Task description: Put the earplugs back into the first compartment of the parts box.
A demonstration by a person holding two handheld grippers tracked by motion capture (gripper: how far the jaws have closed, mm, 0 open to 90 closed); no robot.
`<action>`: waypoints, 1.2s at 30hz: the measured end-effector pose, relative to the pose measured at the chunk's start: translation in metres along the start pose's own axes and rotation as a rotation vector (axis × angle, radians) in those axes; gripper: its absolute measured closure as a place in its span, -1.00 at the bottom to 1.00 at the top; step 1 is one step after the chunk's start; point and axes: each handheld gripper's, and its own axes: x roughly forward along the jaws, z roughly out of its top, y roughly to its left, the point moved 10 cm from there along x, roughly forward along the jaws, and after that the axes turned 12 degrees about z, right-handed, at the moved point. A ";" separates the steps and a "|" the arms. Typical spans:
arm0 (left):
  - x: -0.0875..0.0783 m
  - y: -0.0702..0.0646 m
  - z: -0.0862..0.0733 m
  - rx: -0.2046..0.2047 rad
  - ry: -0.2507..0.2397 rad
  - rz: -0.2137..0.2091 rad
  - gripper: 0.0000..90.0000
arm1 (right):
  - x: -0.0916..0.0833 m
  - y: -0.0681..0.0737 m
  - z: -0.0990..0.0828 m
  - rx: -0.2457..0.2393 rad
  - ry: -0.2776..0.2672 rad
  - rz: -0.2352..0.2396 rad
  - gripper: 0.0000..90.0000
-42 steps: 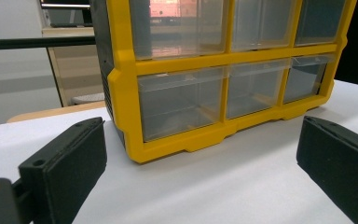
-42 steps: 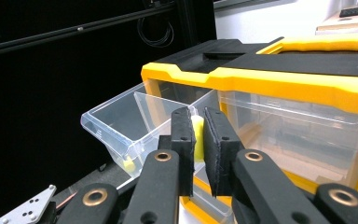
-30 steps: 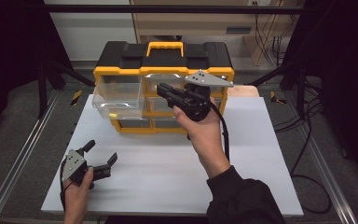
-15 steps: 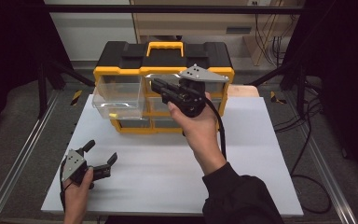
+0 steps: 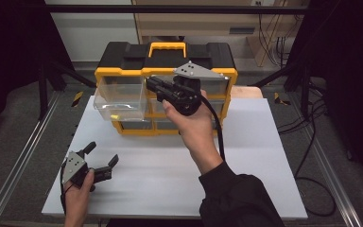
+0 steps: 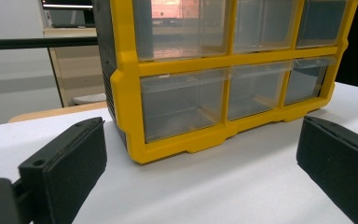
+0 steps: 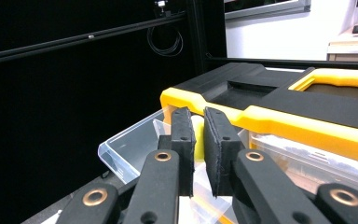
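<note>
I have my right claw (image 5: 152, 85) up in front of the organizer (image 5: 165, 56), aimed toward the open drawer (image 5: 120, 97) that sticks out of the top row at the left end. In the right gripper view the two pads (image 7: 182, 140) stand nearly together with a small yellow piece (image 7: 197, 140) between them; I read that as pinched, though only a sliver of it shows. The drawer lies just ahead of and below the claw tips (image 7: 196, 154), its clear wall (image 7: 130, 149) reaching out toward me and to the left. So the move I judge comes next is a short advance and dip over that drawer, then a release.

The drawer's long axis runs out from the cabinet face toward my side of the desk (image 5: 264, 179). There seems to be another small yellow bit (image 5: 115, 116) already lying on its floor. The right hand is far nearer than the left; nothing stands between claw and drawer. What I would watch is the yellow frame edge (image 7: 279, 121) just to the right of the tips and the drawer's thin rim, which could catch a pad if I come in low.

My left claw (image 5: 101, 161) rests low on the desk at the near left corner, well apart from the organizer, its jaws spread wide and empty. In the left gripper view it looks at the cabinet's lower drawers (image 6: 184, 105), all shut.
</note>
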 end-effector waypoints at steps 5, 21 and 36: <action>0.000 0.001 0.000 -0.001 0.000 0.002 -0.97 | 0.004 0.001 0.001 -0.001 0.001 0.001 0.84; 0.000 0.002 0.000 0.001 0.000 0.003 -0.97 | 0.018 0.003 -0.002 -0.017 0.018 0.000 0.84; -0.001 0.003 0.001 -0.006 -0.004 0.005 -0.97 | 0.030 0.009 -0.005 -0.021 0.028 0.014 0.83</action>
